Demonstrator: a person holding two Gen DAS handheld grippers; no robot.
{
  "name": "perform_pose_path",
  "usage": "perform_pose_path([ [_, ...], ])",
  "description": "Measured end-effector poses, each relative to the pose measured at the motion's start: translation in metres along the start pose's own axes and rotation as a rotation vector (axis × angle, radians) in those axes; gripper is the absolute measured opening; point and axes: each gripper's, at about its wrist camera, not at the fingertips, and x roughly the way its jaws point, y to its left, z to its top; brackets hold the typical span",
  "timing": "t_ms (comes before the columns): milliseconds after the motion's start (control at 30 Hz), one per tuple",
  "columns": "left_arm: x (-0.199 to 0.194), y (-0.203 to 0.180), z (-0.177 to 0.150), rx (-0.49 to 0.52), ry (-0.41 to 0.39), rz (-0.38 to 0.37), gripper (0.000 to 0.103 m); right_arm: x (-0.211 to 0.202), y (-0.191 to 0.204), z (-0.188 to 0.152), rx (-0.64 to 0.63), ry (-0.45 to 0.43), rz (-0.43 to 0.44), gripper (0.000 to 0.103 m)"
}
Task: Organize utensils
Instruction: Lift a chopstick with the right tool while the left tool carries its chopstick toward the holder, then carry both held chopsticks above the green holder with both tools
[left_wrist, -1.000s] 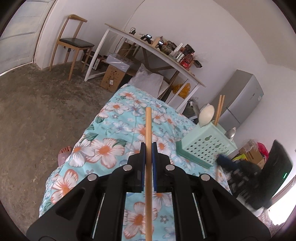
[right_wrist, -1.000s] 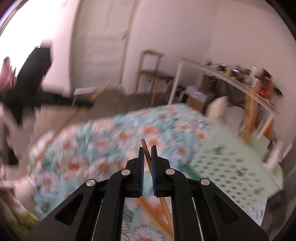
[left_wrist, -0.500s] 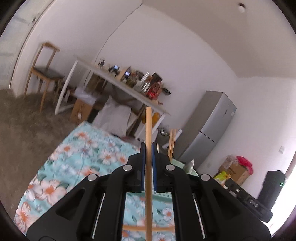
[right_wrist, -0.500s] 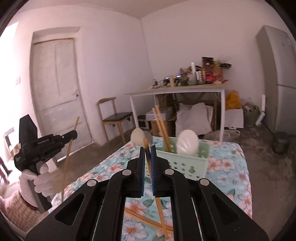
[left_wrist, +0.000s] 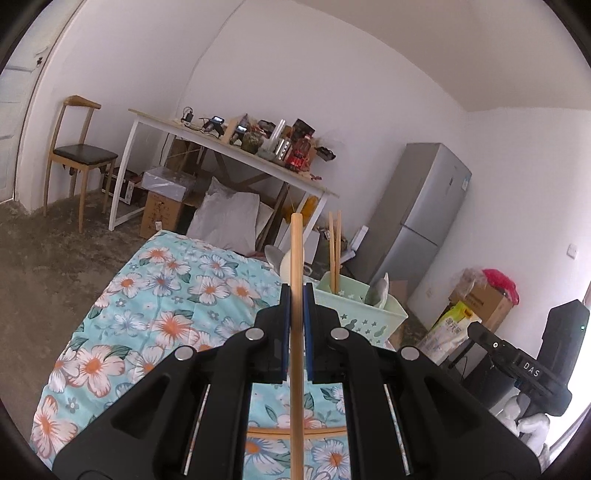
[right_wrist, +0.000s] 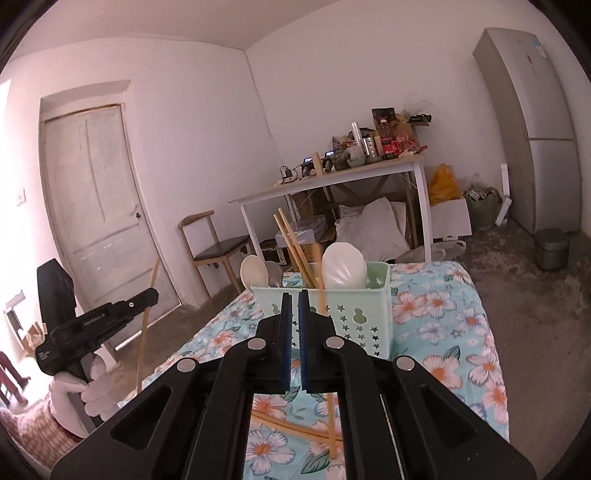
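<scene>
Standing in the green basket (right_wrist: 354, 314) at frame centre are spoons and chopsticks; left gripper (left_wrist: 295, 332) clamps one chopstick (left_wrist: 295, 280), right gripper (right_wrist: 294, 332) looks nearly closed, empty; loose chopsticks (right_wrist: 295, 428) remain below.

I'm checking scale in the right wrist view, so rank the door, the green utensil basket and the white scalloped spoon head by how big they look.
1. Door.
2. Green utensil basket, though its nearness to the camera inflates it.
3. White scalloped spoon head.
</scene>
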Motion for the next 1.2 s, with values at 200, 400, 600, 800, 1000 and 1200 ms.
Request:
perform_pose_path([
  [200, 0.003, -0.007, 0.004, 0.024, -0.003, -0.012, 0.006, -0.006, -0.01, -0.001, 0.016, -0.011, 0.015, 0.003],
  [400, 0.004, -0.014, 0.004, 0.036, 0.005, -0.006, 0.006, -0.006, -0.026, -0.006, 0.069, 0.03, 0.031, 0.003],
  [600, 0.008, -0.01, 0.001, 0.027, 0.021, 0.005, 0.006, 0.0, -0.046, -0.023, 0.114, 0.123, 0.048, 0.024],
  [800, 0.012, -0.002, -0.002, 0.015, 0.038, 0.013, 0.006, 0.029, -0.063, -0.041, 0.174, 0.232, 0.041, 0.028],
  [1000, 0.015, 0.005, -0.003, 0.007, 0.051, 0.028, 0.006, 0.051, -0.062, -0.028, 0.178, 0.215, 0.07, 0.028],
  [1200, 0.016, 0.01, -0.004, -0.001, 0.06, 0.038, 0.006, 0.083, -0.07, -0.008, 0.175, 0.23, 0.045, 0.028],
])
